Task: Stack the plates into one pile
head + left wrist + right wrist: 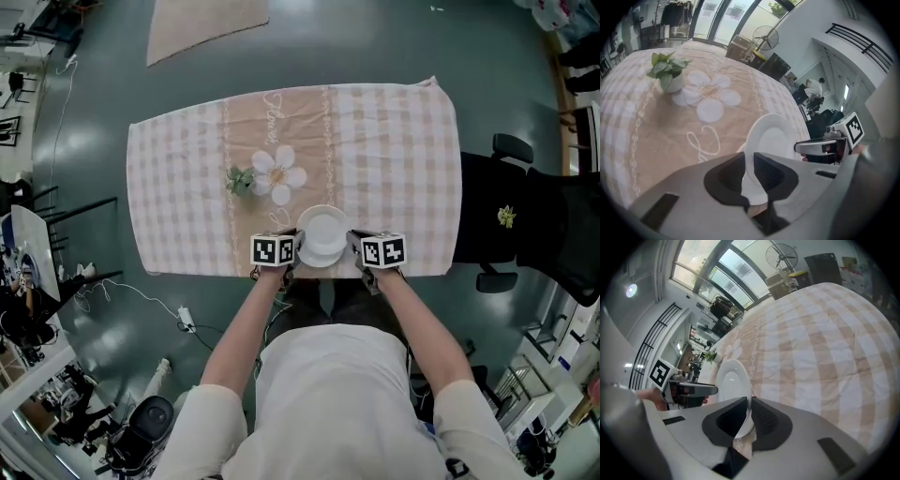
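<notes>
White plate [322, 234], beige-and-white checked tablecloth [403, 159] with white flower print [278, 173]

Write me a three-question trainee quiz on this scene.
1. True or false: only the left tool grips the white plate.
2. What stands beside the flower print on the tablecloth? A) potted plant B) cup C) fork
3. Fill in: the right tool clamps the plate's ____.
Key: 1 false, both tools grip it; 2 A; 3 rim.
</notes>
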A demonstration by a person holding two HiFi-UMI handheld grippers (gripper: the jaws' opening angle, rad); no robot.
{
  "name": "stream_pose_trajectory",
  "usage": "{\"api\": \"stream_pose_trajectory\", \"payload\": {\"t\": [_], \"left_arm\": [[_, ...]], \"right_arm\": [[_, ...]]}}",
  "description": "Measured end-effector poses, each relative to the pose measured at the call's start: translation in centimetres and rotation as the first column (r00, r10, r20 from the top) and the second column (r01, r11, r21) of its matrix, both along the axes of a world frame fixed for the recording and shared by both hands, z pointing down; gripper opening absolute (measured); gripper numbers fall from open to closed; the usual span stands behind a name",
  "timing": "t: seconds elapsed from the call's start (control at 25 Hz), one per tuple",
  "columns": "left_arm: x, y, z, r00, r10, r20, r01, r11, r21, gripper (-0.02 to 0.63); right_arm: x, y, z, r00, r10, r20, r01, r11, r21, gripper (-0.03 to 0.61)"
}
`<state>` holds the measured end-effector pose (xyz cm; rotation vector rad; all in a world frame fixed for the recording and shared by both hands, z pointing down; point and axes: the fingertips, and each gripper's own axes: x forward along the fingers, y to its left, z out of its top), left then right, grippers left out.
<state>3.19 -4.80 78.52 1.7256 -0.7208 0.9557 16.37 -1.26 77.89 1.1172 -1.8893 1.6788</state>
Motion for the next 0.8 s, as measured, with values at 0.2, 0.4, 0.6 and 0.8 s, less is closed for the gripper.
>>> {"api": "stream_pose_trajectory", "payload": {"t": [0.2,0.4,0.6,0.8], "left_arm": [[-1.5,1.4,0.3,1.0,-0.019,0.012,0.019,1.0,-0.009,0.063],[-2.4,3.4,1.1,0.999,-0.023,0.027,0.024,0.999,-0.032,0.063],[-3.0,4.0,1.9,0.999,-0.041,0.035,0.041,0.999,-0.026,0.063],[-3.0,4.1,2.1,0.999,-0.033,0.017,0.033,0.999,-0.005,0.064]], "right_arm": [[-1.6,1.0,0.4,0.998,-0.069,-0.013,0.069,0.998,-0.007,0.052],[-2.2,2.2,1.5,0.988,-0.133,-0.074,0.132,0.991,-0.022,0.054],[-3.0,2.9,1.8,0.973,-0.197,-0.12,0.199,0.98,0.004,0.054],[-3.1,3.3,2.0,0.954,-0.234,-0.187,0.246,0.969,0.039,0.057]]}}
